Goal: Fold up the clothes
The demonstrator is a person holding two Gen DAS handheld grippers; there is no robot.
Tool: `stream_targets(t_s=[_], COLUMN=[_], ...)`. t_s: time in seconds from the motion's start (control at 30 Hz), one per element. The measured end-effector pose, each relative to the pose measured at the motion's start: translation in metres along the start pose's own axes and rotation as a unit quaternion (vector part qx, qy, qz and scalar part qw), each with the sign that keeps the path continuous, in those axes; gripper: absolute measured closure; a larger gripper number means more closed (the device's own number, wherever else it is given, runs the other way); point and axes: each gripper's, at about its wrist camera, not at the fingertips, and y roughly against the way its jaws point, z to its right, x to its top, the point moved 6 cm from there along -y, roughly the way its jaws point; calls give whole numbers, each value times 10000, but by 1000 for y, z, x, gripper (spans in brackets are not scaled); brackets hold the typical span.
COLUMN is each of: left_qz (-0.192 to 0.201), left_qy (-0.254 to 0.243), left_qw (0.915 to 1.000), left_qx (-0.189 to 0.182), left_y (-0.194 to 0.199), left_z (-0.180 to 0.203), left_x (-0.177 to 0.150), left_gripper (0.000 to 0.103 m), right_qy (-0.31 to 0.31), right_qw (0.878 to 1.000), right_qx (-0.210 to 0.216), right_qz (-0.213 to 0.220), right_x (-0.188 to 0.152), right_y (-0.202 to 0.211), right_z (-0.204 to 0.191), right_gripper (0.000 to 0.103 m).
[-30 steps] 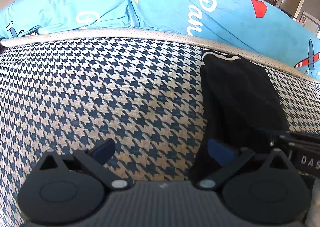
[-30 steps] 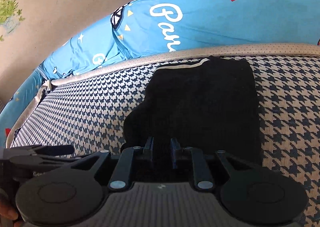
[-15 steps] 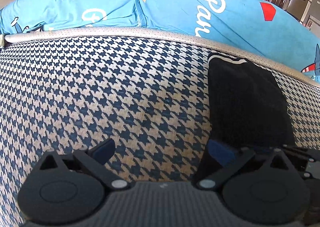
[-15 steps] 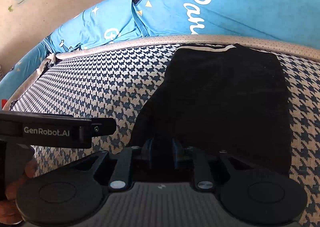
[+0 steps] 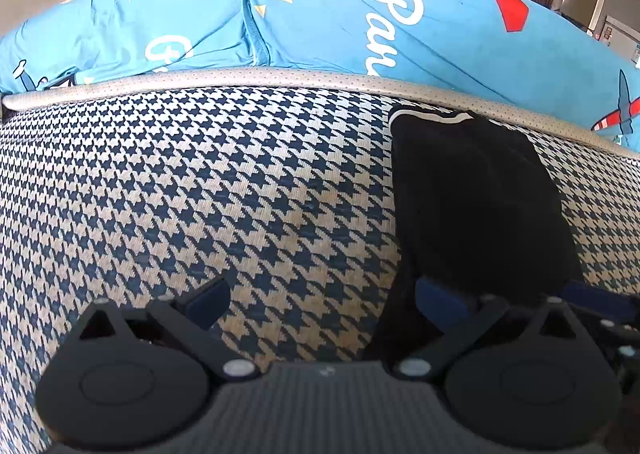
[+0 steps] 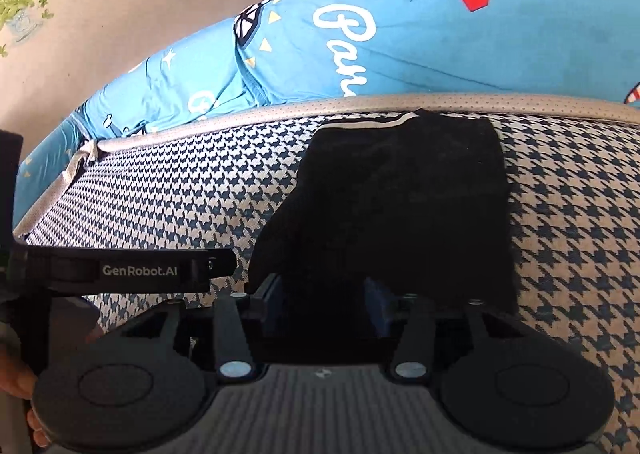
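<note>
A black garment [image 6: 400,210] with a white stripe along its far hem lies folded into a rectangle on the houndstooth seat [image 6: 580,254]. My right gripper [image 6: 325,306] sits at its near edge. Its jaws are opening, with the dark cloth's edge loose in the gap between the blue pads. In the left wrist view the garment [image 5: 472,206] lies to the right. My left gripper [image 5: 322,300] stands open over bare houndstooth fabric [image 5: 200,194], its right fingertip [image 5: 436,302] at the garment's near left corner. Nothing is between its fingers.
A blue printed cushion [image 5: 360,14] lines the back behind a grey piped seam [image 5: 280,76]. In the right wrist view the left gripper's body [image 6: 120,270] and a hand [image 6: 16,374] are at the lower left. A wall and furniture lie beyond.
The right gripper's jaws have gone from nearly shut on the garment's near edge to spread apart. The left gripper has stayed open and nearly still.
</note>
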Motion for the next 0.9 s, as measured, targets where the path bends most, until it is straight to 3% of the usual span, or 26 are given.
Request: stream_targets(t_s=[0.37,0.9], left_qz=[-18,-59], left_qy=[-192,-624], left_qw=[9997,9980], left_qx=[-160,-108], left_y=[16,40], left_z=[13,26], left_x=[-27,-88], left_gripper=[0,0], right_qy=[-544,-690], right_qw=[9974,9939], right_qx=[-385,-824], right_qz=[258,228], right_x=[-32,-90], right_y=[54,81], right_z=[7,-6], right_gripper=[50,49])
